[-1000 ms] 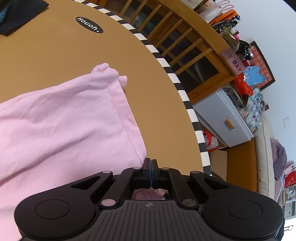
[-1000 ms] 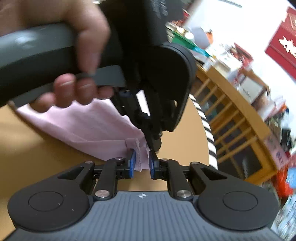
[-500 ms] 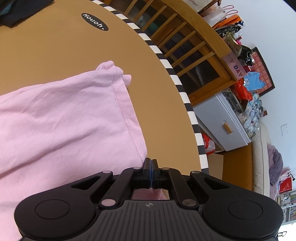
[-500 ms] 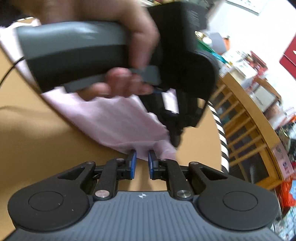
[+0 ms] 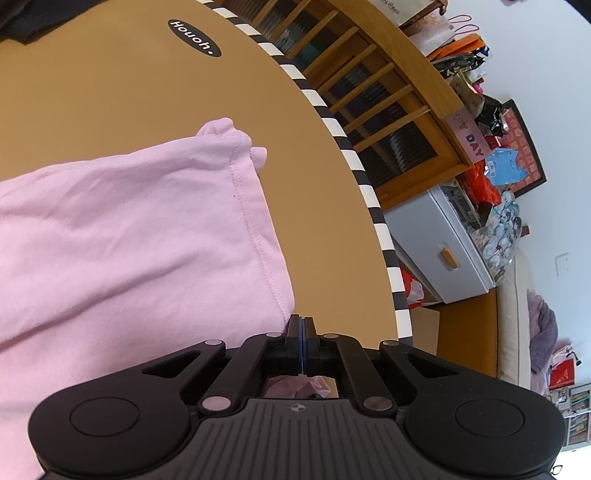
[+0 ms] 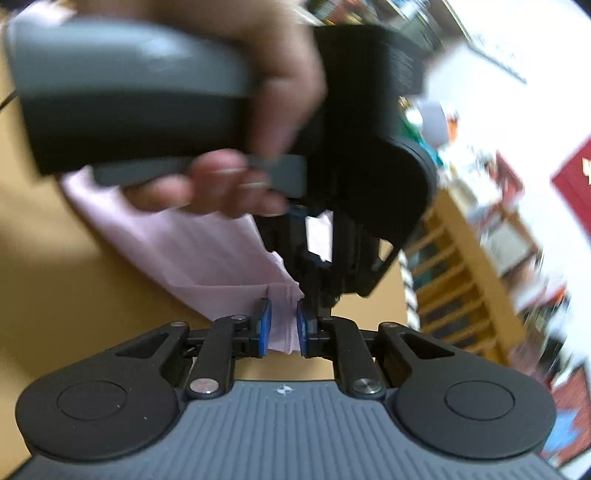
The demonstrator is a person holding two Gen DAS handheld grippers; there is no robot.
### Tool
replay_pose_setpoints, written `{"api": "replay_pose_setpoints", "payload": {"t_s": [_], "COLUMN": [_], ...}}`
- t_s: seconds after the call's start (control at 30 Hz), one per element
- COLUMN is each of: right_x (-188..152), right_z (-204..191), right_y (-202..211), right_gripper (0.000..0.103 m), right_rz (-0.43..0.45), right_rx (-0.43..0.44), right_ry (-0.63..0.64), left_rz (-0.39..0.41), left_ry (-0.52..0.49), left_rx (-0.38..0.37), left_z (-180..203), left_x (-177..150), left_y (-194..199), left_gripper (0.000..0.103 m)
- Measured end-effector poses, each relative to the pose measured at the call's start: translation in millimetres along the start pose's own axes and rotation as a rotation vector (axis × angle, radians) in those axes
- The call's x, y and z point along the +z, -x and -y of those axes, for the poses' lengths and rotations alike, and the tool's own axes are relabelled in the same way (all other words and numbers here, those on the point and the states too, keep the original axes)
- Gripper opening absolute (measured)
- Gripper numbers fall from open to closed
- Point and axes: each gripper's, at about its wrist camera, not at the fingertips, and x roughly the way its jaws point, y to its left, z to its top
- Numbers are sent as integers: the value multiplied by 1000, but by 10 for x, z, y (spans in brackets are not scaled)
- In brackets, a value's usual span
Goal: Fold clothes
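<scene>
In the left wrist view, the pink garment [image 5: 122,251] filled the left half of the frame, lying on the tan table [image 5: 325,206], its stitched hem running diagonally from the bunched corner in the upper middle down to the fingertips at lower centre. A dark cloth [image 5: 22,18] sat in the upper left corner, and a black oval label [image 5: 194,38] reading "Houoh." lay on the table just right of it. The left gripper [image 5: 302,345] at bottom centre had its jaws pressed together on the garment's hem, with a fold of pink fabric showing just behind the fingers. A black-and-white striped edge [image 5: 365,184] curved down the table's right side; beyond it stood a wooden slatted cabinet [image 5: 388,96] and a grey drawer unit [image 5: 443,243].

In the right wrist view, which was blurred, the table [image 6: 55,277] showed at the left. A hand [image 6: 236,155] in the upper left and centre gripped the grey handle of the left gripper [image 6: 321,295], whose fingers reached down to the pink garment [image 6: 192,251] at centre. The right gripper [image 6: 282,326] at lower centre had its jaws a little apart, having just opened slightly, with a corner of the hem between the blue pads [image 6: 264,325]; whether they pressed it could not be told. The wooden cabinet [image 6: 461,273] stood at the right.
</scene>
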Motion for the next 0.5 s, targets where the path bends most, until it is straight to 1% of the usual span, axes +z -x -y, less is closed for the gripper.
{"api": "replay_pose_setpoints", "payload": {"t_s": [0.1, 0.13, 0.23, 0.3, 0.33, 0.37, 0.43, 0.5], "right_x": [-67, -76, -85, -77, -73, -69, -77, -104], "right_z": [-35, -61, -147, -157, -133, -106, -38, 20], "right_y": [-16, -24, -73, -132, -147, -159, -181, -199], "right_gripper": [16, 16, 20, 30, 32, 34, 34, 34], "right_rz": [-4, 0, 10, 12, 11, 10, 3, 6], "right_rx": [6, -5, -57, -91, -94, -94, -91, -115], "right_ry": [18, 48, 148, 180, 173, 163, 135, 121], "left_rz": [-1, -2, -6, -7, -8, -9, -10, -10], "left_ry": [7, 9, 18, 22, 25, 27, 28, 31], "left_rx": [-7, -8, -11, -13, -14, -15, -17, -19], "left_z": [47, 72, 102, 145, 113, 67, 86, 68], "left_x": [-24, -36, -40, -39, 27, 48, 40, 61], "left_y": [-29, -40, -63, -109, -133, -61, -69, -29], "left_gripper": [4, 4, 4, 4, 4, 4, 4, 4]}}
